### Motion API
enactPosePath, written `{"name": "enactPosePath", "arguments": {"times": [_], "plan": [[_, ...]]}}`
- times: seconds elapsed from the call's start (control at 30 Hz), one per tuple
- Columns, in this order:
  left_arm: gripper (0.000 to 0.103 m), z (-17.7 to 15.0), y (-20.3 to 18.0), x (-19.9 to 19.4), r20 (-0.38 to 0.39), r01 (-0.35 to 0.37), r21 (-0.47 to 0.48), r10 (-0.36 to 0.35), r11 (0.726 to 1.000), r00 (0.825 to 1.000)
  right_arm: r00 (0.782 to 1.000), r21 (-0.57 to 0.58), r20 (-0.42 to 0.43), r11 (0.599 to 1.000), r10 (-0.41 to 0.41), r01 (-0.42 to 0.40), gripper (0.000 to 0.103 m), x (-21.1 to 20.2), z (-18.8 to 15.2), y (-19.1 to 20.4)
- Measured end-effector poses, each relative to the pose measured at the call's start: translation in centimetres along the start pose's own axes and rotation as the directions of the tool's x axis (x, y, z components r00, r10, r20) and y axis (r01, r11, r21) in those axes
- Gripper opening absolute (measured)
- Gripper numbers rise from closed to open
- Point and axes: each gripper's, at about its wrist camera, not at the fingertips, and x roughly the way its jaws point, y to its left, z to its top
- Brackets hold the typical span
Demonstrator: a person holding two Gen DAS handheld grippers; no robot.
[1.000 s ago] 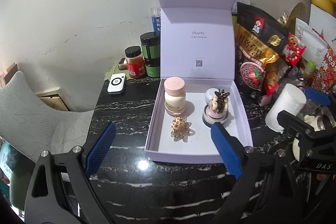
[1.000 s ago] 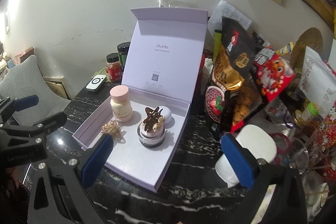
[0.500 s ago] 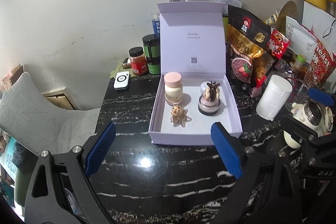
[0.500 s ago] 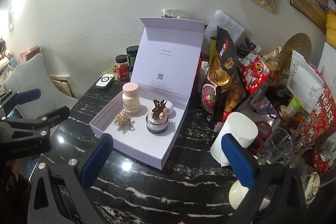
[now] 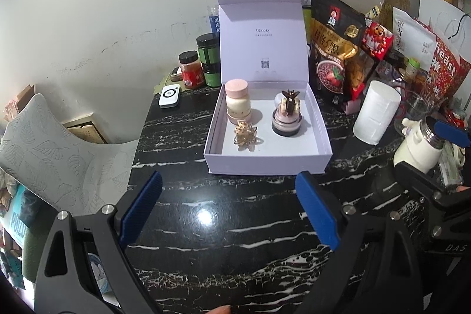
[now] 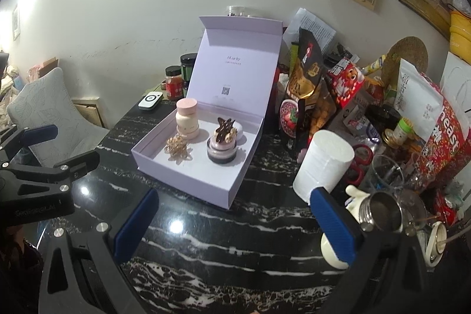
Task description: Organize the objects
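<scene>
On the black marble surface [image 5: 235, 225], lilac box [image 5: 266, 164] standing open, holding pink-lidded jar [image 5: 237, 102], gold clip [image 5: 245, 133] and dark jar [image 5: 287, 119]. Left hand-held gripper [image 5: 229, 211] and right hand-held gripper [image 6: 232, 222] both wide open, empty, well short of the box. Judged near finished; next, probably lid closing. Only from the right: steel cup [image 6: 382, 211].

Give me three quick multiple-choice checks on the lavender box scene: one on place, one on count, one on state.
1. Where is the gold hair clip?
A. inside the lavender box
B. on the white paper roll
C. beside the red jar

2. How many jars in the box have a pink lid?
A. none
B. one
C. three

3. The box lid is
A. shut
B. standing open
C. torn off

Answers: A, the clip lies on the box floor; B, only the cream jar has one; B, the lid stands upright behind the tray.
</scene>
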Motion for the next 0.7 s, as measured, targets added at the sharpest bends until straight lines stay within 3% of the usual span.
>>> {"name": "enactPosePath", "arguments": {"times": [0.7], "plan": [[0.092, -1.2, -0.4, 0.2, -0.028, 0.001, 0.003, -0.001, 1.000, 1.000, 1.000, -0.008, -0.022, 1.000, 0.007, -0.008, 0.103, 0.0, -1.4, 0.2]]}}
